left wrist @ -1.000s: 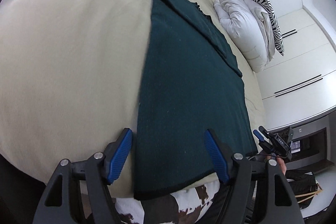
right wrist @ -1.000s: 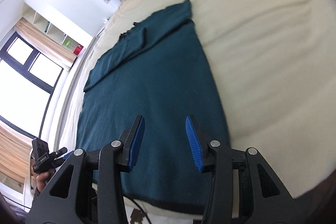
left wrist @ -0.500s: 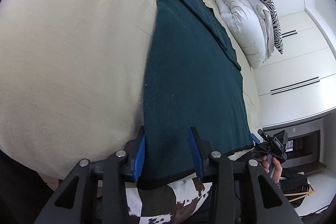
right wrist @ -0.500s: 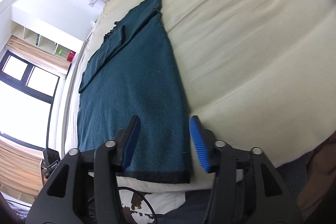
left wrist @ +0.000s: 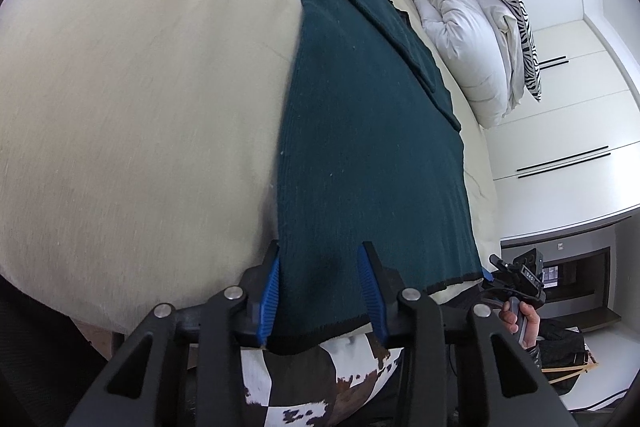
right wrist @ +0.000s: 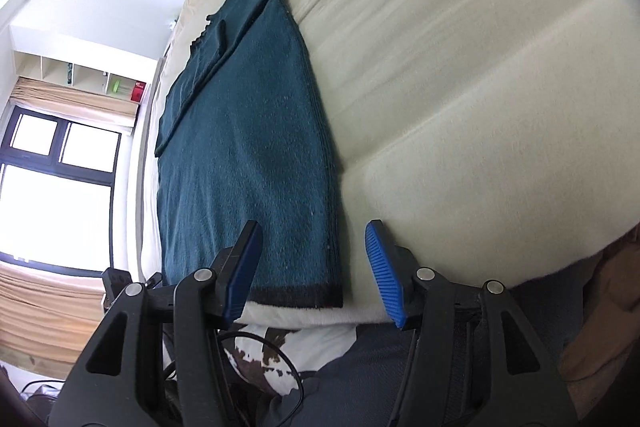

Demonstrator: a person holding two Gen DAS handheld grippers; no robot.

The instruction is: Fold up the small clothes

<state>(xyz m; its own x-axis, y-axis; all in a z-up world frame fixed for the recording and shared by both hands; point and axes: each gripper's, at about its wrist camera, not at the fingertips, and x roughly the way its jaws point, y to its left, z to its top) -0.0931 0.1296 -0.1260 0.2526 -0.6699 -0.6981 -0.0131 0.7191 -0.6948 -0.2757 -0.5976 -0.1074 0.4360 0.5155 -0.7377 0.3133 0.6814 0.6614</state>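
A dark green knit garment (left wrist: 360, 131) lies flat and lengthwise on a cream bed (left wrist: 140, 87), sleeves folded in at the far end, its black-trimmed hem at the near edge. My left gripper (left wrist: 320, 291) is open, its blue pads either side of the hem's left corner, which lies between them. The garment also shows in the right wrist view (right wrist: 248, 155). My right gripper (right wrist: 312, 267) is open, straddling the hem's right corner. The right gripper also shows in the left wrist view (left wrist: 516, 275).
A white duvet (left wrist: 468, 39) and a zebra-print pillow (left wrist: 516, 27) sit at the bed's far right, with white wardrobes (left wrist: 568, 131) behind. A cowhide-patterned cloth (left wrist: 332, 379) lies below the bed's near edge. A window (right wrist: 52, 179) and curtains are at the left.
Both grippers moved down to the near hem. The left jaws narrowed around the left corner. The right gripper shifted right to the right corner and its jaws widened.
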